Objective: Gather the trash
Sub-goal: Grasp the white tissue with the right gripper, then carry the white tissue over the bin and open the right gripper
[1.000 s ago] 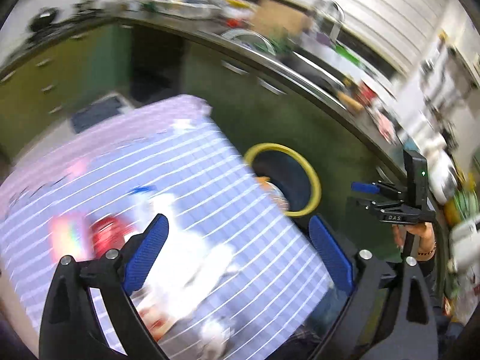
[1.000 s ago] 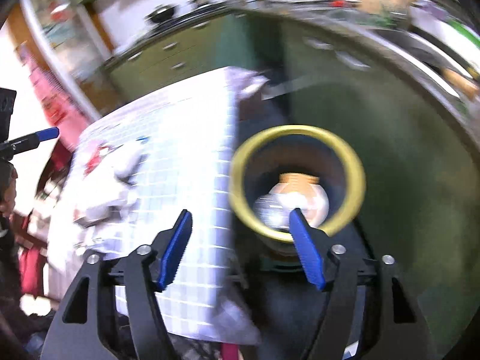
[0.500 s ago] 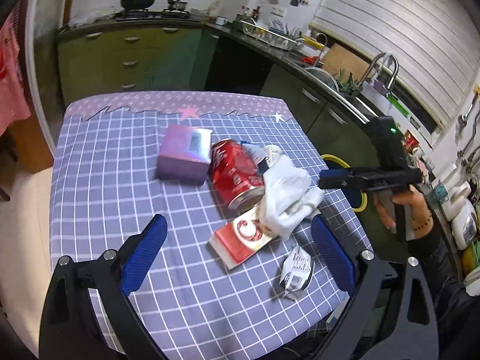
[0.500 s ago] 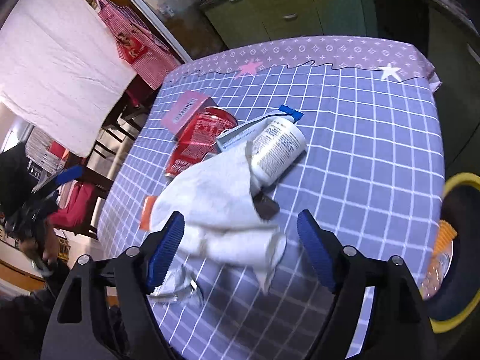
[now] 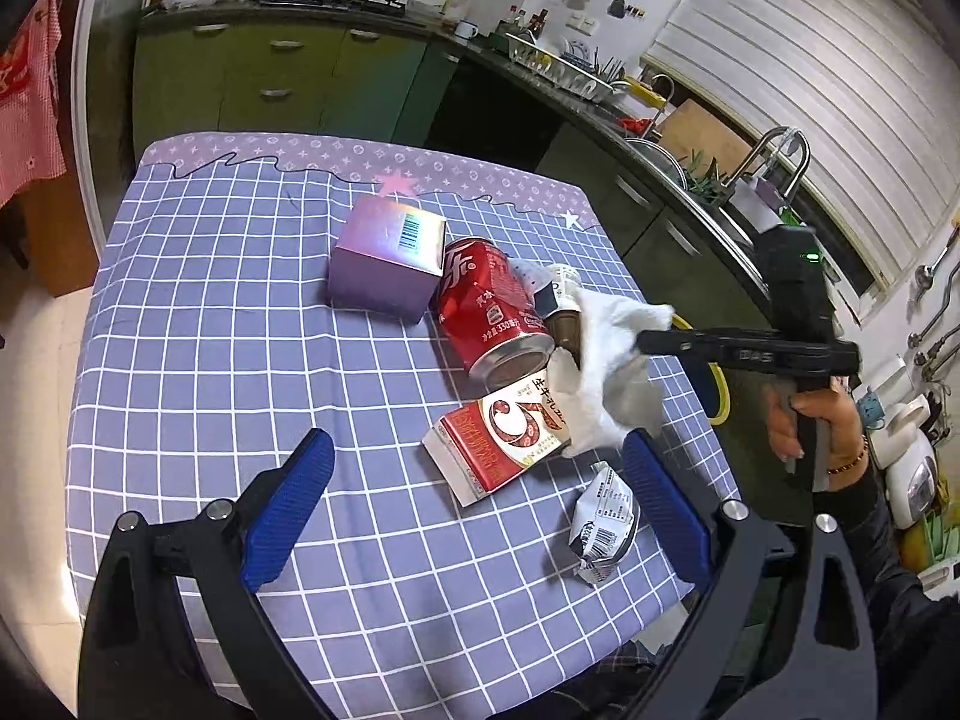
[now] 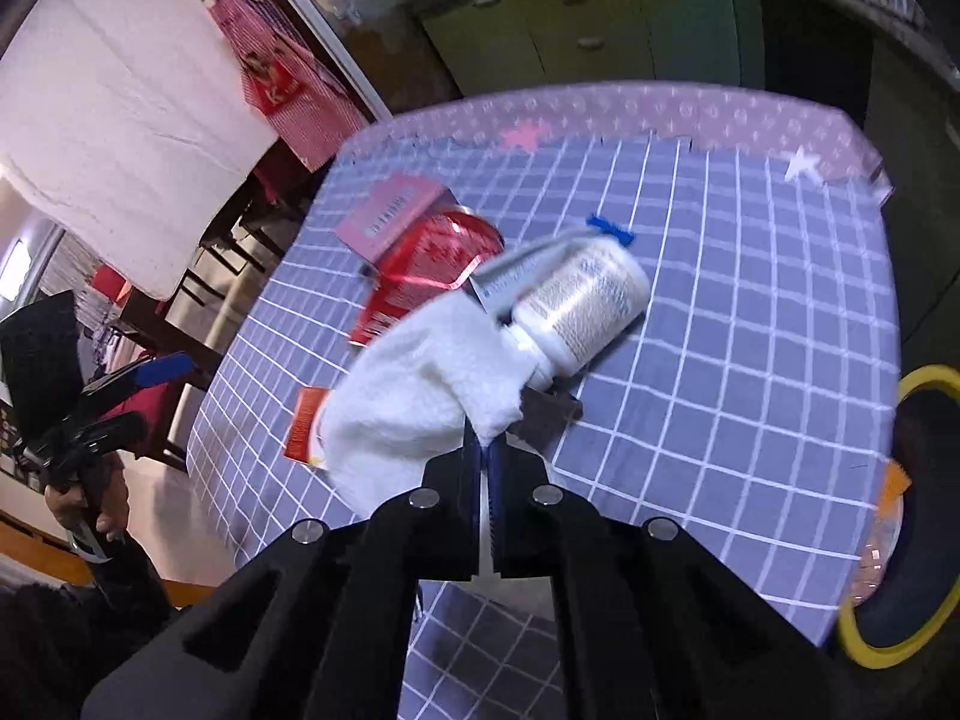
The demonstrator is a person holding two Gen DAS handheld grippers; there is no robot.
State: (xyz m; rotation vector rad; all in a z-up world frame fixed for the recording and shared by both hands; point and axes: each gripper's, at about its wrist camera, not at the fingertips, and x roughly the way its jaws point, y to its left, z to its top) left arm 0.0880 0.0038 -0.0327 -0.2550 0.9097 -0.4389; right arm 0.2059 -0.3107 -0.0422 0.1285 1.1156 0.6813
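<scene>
Your left hand-held gripper [image 5: 474,504] hangs wide open and empty at the lower middle of its view, over the checked worktop [image 5: 210,360]. Right of centre, your right hand-held gripper [image 6: 487,450] is pinched tight on one corner of the crumpled white tissue [image 6: 420,384] (soft, limp); lifting could tear it or drag the white bottle [image 6: 582,306] touching it.

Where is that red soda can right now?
In the left wrist view, the red soda can lies on its side near the middle of the checked tablecloth, between the purple box and the white cloth.
</scene>
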